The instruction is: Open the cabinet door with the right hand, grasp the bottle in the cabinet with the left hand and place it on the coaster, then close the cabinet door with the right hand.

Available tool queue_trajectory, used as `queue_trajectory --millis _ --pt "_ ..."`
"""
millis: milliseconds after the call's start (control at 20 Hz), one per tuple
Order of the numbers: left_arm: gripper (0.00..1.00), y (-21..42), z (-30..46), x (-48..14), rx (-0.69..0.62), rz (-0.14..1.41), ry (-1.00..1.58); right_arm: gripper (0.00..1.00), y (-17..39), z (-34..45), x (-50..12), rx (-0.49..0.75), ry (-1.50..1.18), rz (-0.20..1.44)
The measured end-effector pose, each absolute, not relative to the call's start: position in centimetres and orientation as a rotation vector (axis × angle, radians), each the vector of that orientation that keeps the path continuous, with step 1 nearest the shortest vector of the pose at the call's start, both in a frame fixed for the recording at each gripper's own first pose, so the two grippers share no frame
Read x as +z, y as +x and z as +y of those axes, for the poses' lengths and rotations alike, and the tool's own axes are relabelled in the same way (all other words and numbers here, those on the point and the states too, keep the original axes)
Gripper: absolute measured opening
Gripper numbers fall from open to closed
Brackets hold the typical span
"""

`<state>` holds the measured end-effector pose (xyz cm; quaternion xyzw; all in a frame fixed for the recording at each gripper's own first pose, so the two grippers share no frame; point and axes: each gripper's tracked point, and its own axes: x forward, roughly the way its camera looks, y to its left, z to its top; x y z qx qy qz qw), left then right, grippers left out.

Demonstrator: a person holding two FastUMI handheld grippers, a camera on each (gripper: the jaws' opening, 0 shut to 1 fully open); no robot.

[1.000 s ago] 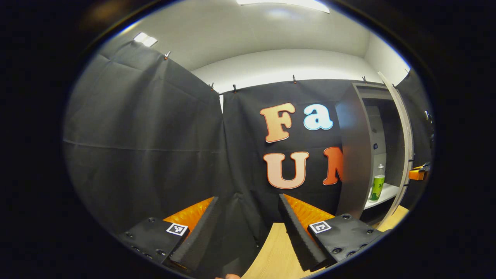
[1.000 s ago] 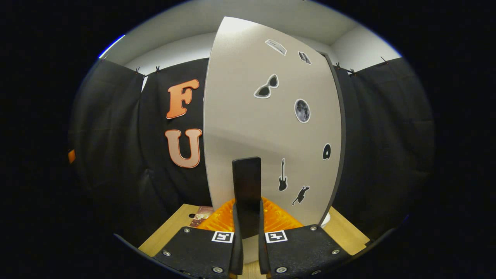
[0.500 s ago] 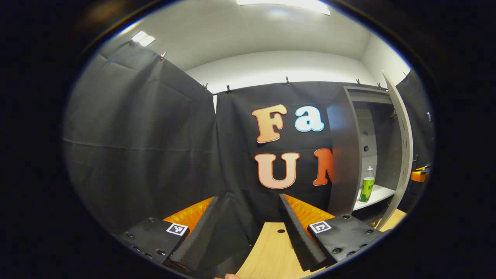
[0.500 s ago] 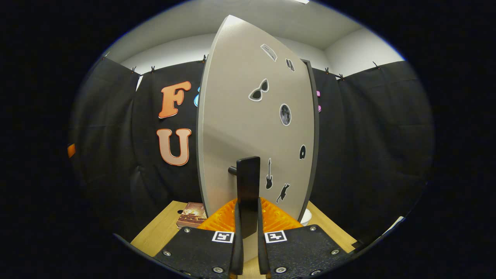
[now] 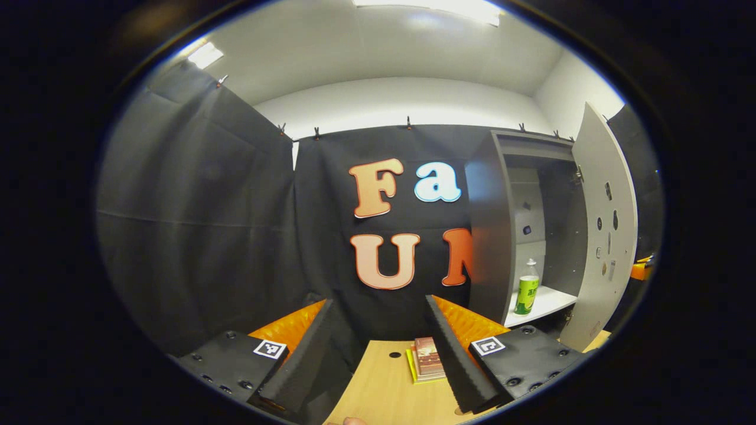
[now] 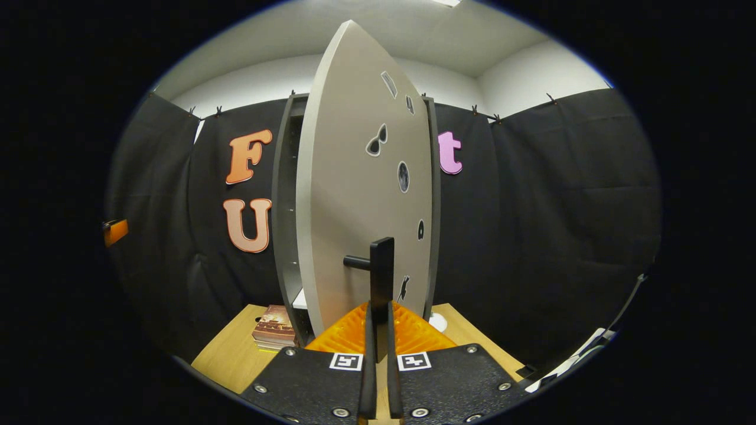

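In the left gripper view a grey cabinet [image 5: 490,230] stands at the right with its door [image 5: 605,236] swung wide. A bottle with a green label [image 5: 526,289] stands upright on its white shelf. My left gripper [image 5: 381,348] is open and empty, well short of the cabinet. In the right gripper view the sticker-covered door [image 6: 360,200] is seen nearly edge-on, and my right gripper [image 6: 379,319] is shut on its black handle [image 6: 381,271]. A white round coaster [image 6: 438,321] lies on the table just right of the door's foot.
A wooden table [image 5: 384,389] runs below both grippers. A small stack of books [image 5: 428,358] lies on it left of the cabinet, also seen as books [image 6: 274,327] in the right gripper view. Black cloth walls close in the booth.
The right gripper has pulled the door further open while holding the handle. The left gripper view has swung right, so the cabinet interior, bottle and books sit more toward its centre.
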<state>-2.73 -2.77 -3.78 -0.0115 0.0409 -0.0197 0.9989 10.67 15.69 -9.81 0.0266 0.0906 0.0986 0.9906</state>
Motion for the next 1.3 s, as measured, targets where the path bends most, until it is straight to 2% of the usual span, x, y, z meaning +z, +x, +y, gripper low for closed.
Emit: queue_trajectory --millis 300,350,450,900,950,1000,1200,1250,1300 --pt "0.98 -1.7 -7.7 -3.3 -0.081 0.074 -0.026 0.07 10.3 11.5 -9.9 0.132 0.084 0.200" --pt "0.98 -1.6 -8.5 -3.4 -0.085 0.075 -0.031 0.04 10.4 10.4 -10.0 0.114 0.080 0.199" --pt "0.99 -1.3 -10.0 -3.5 -0.092 0.081 -0.042 0.03 10.9 7.7 -10.2 0.088 0.056 0.195" --pt "0.98 -2.3 -16.3 -2.9 -0.107 0.086 -0.038 0.02 12.0 0.1 -10.9 0.096 0.073 0.195" --pt "0.98 -2.5 -16.8 -2.9 -0.105 0.087 -0.033 0.07 12.0 -0.1 -10.8 0.106 0.091 0.200" --pt "0.98 -2.7 -17.4 -2.9 -0.104 0.089 -0.029 0.02 12.1 -0.4 -10.8 0.115 0.102 0.200" --pt "0.98 -3.4 -19.3 -3.4 -0.109 0.104 -0.031 0.02 12.4 -1.9 -11.1 0.137 0.113 0.195" --pt "0.99 -3.5 -19.5 -3.4 -0.105 0.107 -0.032 0.08 12.4 -2.4 -10.9 0.137 0.119 0.188" --pt "0.98 -3.4 -19.8 -3.4 -0.101 0.107 -0.033 0.05 12.4 -3.2 -10.8 0.133 0.115 0.178"
